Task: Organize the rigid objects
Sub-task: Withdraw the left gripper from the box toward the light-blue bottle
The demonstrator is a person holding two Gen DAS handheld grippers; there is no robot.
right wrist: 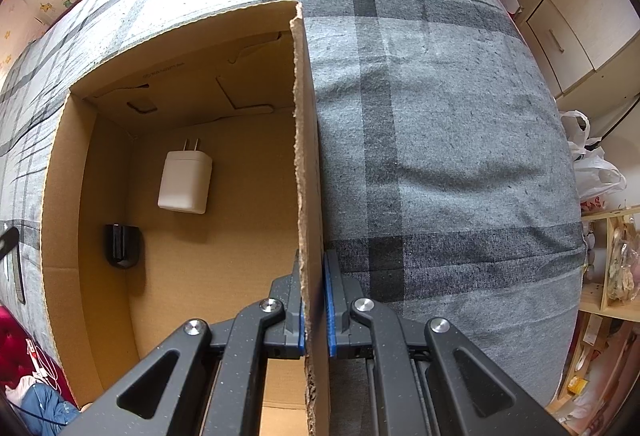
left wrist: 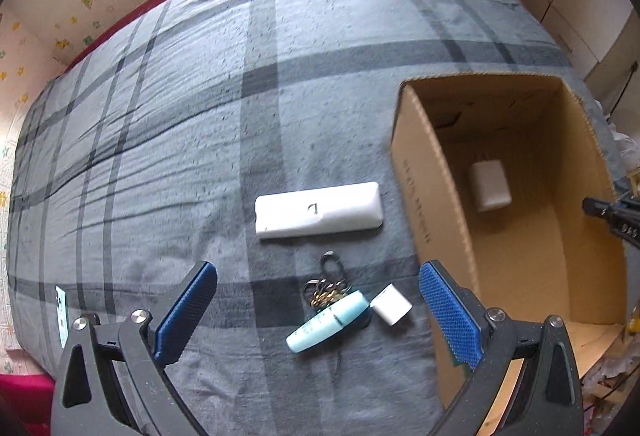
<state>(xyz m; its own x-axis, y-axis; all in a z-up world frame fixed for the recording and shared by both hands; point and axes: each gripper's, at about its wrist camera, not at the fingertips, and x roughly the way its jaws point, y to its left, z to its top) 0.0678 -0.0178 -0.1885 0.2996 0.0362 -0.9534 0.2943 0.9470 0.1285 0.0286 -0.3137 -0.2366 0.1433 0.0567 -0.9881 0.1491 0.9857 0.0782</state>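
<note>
An open cardboard box (left wrist: 436, 203) stands on the grey plaid bed. In the right wrist view my right gripper (right wrist: 314, 276) is shut on the box's right wall (right wrist: 308, 155). Inside lie a white charger (right wrist: 185, 181) and a small black object (right wrist: 122, 246); the charger also shows in the left wrist view (left wrist: 490, 185). My left gripper (left wrist: 318, 300) is open above the bed. Between its fingers lie a light-blue tube (left wrist: 326, 322), a bunch of keys (left wrist: 326, 286) and a small white cylinder (left wrist: 391, 304). A white rectangular case (left wrist: 318, 209) marked "L" lies beyond them.
The plaid bedcover (left wrist: 180, 115) stretches far and left. A small teal card (left wrist: 61, 316) lies at the bed's left edge. Cabinets (right wrist: 568, 35), plastic bags (right wrist: 592, 163) and a wooden shelf (right wrist: 612, 276) stand right of the bed. My right gripper's tip shows at the right edge (left wrist: 612, 215).
</note>
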